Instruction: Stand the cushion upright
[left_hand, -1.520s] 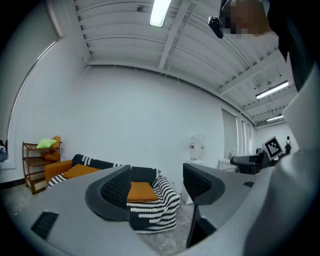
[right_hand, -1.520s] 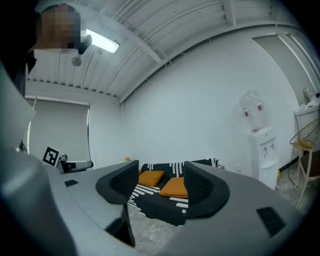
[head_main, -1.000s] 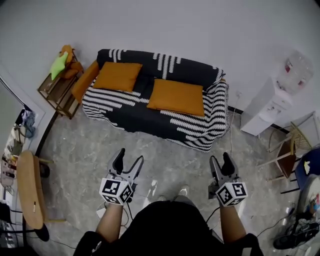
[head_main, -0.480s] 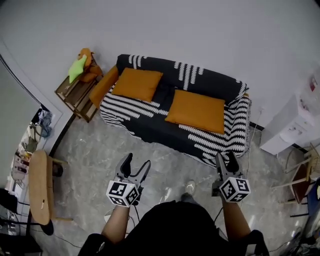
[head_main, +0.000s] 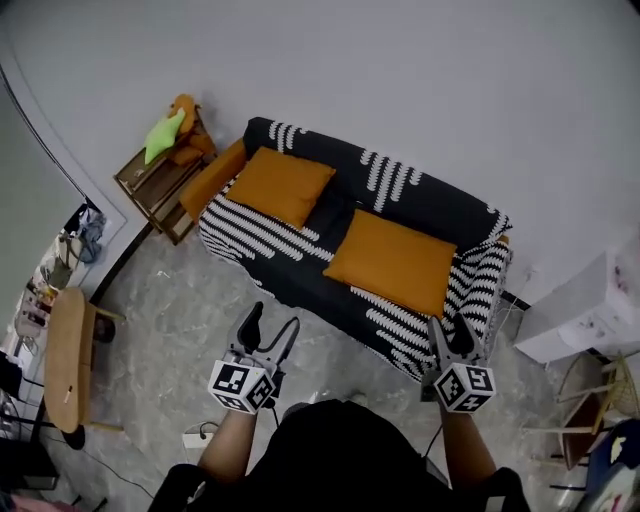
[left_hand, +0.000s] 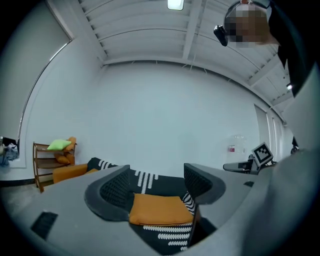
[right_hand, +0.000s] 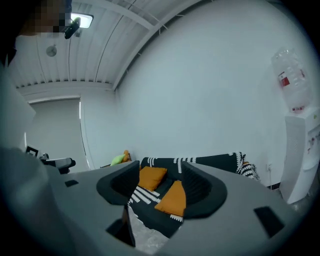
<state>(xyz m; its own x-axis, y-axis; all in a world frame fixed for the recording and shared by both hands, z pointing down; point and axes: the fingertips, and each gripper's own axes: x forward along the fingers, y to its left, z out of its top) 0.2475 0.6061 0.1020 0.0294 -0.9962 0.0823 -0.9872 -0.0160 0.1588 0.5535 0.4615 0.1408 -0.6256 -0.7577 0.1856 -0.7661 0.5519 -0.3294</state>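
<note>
I hold the left gripper (head_main: 271, 318) and the right gripper (head_main: 450, 325) above the floor (head_main: 180, 300) in front of the sofa (head_main: 420, 195), each with its jaws apart and empty. Two orange cushions lie flat on the sofa, touched by neither gripper; the left cushion (head_main: 285, 185) sits toward the far end, the right cushion (head_main: 392, 260) nearer my right gripper.

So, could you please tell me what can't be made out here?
Things on the wooden shelf: head view, too small to identify.
White dispenser: head view, cut off by the right edge.
Sofa, near corner: head view, covered by the right hand-held gripper.
Left cushion: left gripper view, largely behind a jaw.
</note>
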